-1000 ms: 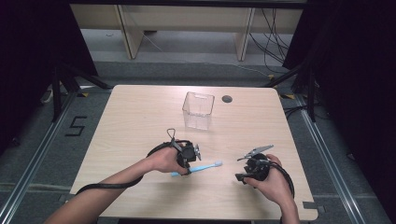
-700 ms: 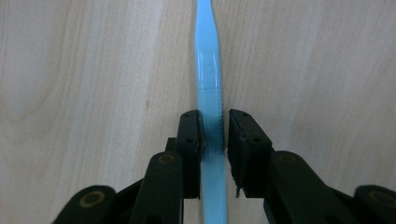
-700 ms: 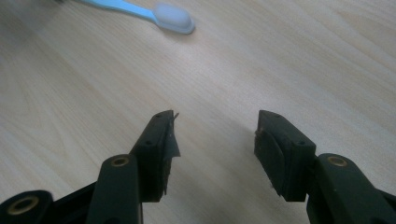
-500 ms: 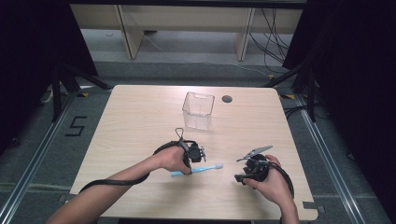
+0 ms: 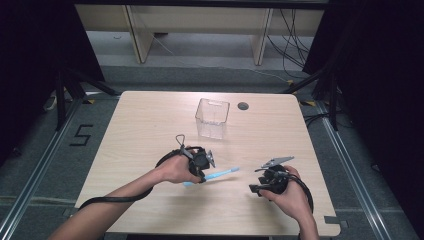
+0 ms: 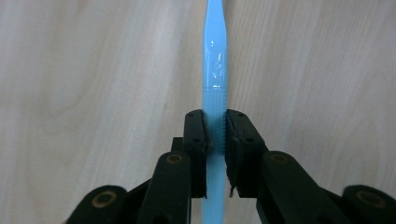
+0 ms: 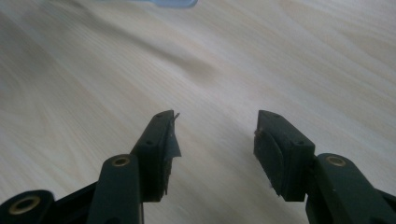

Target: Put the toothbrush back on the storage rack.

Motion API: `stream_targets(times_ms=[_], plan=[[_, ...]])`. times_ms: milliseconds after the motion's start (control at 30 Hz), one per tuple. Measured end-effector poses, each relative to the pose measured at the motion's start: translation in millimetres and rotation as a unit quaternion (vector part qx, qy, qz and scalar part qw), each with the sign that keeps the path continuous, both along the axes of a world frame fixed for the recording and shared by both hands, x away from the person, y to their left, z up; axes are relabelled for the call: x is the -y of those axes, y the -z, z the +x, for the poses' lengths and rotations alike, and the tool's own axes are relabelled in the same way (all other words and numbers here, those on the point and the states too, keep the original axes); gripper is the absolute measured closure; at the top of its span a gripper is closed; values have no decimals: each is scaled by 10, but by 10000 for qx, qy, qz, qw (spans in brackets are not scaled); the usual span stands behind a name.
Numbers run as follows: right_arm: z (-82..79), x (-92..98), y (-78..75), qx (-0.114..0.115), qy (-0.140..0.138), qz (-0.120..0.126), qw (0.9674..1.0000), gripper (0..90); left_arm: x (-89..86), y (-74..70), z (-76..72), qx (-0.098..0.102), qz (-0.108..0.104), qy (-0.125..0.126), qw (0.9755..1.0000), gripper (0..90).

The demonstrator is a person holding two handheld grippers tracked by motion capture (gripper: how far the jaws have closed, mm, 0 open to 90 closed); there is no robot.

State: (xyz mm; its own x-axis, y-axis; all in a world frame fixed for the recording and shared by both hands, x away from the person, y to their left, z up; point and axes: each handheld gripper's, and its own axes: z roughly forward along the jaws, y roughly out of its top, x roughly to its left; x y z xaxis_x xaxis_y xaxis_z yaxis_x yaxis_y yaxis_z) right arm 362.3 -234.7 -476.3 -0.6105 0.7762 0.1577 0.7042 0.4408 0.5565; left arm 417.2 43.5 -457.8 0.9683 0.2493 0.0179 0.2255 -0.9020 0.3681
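- The left tool point(image 5: 202, 161) sits near the middle of the front half of the bench point(image 5: 140, 125). The person's left hand point(image 5: 175, 170) is wrapped around it, with the forearm running in from the lower left corner.
- Its jaws are clamped on the light blue toothbrush point(image 5: 215, 175), which lies low over the bench and points right, toward the right tool point(image 5: 260, 184).
- The left gripper view shows the grip closely. The two pads press on either side of the toothbrush's ribbed handle, and the rest of the handle runs straight ahead over the wood.
- The right tool sits near the front right of the bench, held in the right hand point(image 5: 287, 195), apart from the toothbrush tip.
- The right gripper view shows its jaws spread wide with bare wood between them.
- A clear plastic box point(image 5: 212, 118) stands farther back, well apart from both hands.
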Motion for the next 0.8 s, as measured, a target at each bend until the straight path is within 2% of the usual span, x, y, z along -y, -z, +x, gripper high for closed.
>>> stream_targets(times_ms=[33,67,100,133,167,200,233,267,300,333,367,400,433,467,500,533,567,600,633,667,700,733,767,800], plan=[[-13,-18,-14,-59,80,94,9999,485,-31,-30,-9,51,-138,-40,9999,784],[-48,-75,-49,-143,257,405,9987,485,-71,-59,-14,107,-343,-65,9993,784],[-48,-75,-49,-143,257,405,9987,485,-91,-67,-33,113,-528,-189,9984,784],[-25,-76,-31,42,159,529,9985,485,-117,-77,-45,168,-731,-253,9969,784],[-46,-99,-65,-30,186,631,9978,486,-135,-70,-85,155,-1119,-487,9924,784],[-35,-148,-71,170,145,1006,9947,488,-196,-101,-87,266,-1222,-449,9911,784],[-21,-152,-72,329,93,1022,9942,491,-227,-114,-94,320,-1297,-456,9900,784],[-13,-183,-61,365,89,1297,9908,492,-253,-114,-104,356,-1443,-512,9876,784],[-8,-201,-70,498,79,1342,9897,493,-276,-111,-118,351,-1567,-573,9853,784],[-8,-201,-70,498,79,1342,9897,493,-276,-111,-118,351,-1567,-573,9853,784],[-9,-236,-71,474,139,1562,9865,496,-296,-95,-140,374,-1777,-697,9809,784],[-19,-279,-81,501,200,1815,9819,498,-319,-88,-149,413,-1884,-741,9784,784],[0,-312,-88,690,209,2099,9751,504,-335,-81,-156,424,-1969,-797,9763,784],[0,-312,-88,690,209,2099,9751,504,-353,-68,-167,430,-2116,-884,9724,784],[-6,-337,-104,668,321,2289,9706,508,-374,-56,-178,437,-2249,-985,9684,784],[7,-349,-117,795,342,2434,9661,511,-385,-51,-184,473,-2313,-1013,9665,784],[11,-392,-136,776,512,2770,9564,518,-406,-42,-201,497,-2490,-1115,9608,784],[11,-392,-136,776,512,2770,9564,518,-406,-42,-201,497,-2490,-1115,9608,784],[30,-400,-132,908,511,2821,9537,520,-415,-38,-211,531,-2580,-1153,9578,784],[37,-430,-145,898,601,2957,9492,522,-415,-32,-216,538,-2659,-1167,9554,784],[58,-476,-161,1022,662,3077,9437,530,-419,-34,-231,556,-2715,-1218,9531,784],[52,-503,-174,921,708,3223,9395,535,-419,-31,-234,580,-2774,-1230,9511,784],[52,-503,-174,921,708,3223,9395,535,-421,-31,-240,583,-2805,-1228,9502,784],[73,-525,-172,1006,703,3293,9362,540,-421,-32,-252,599,-2866,-1267,9478,784]])
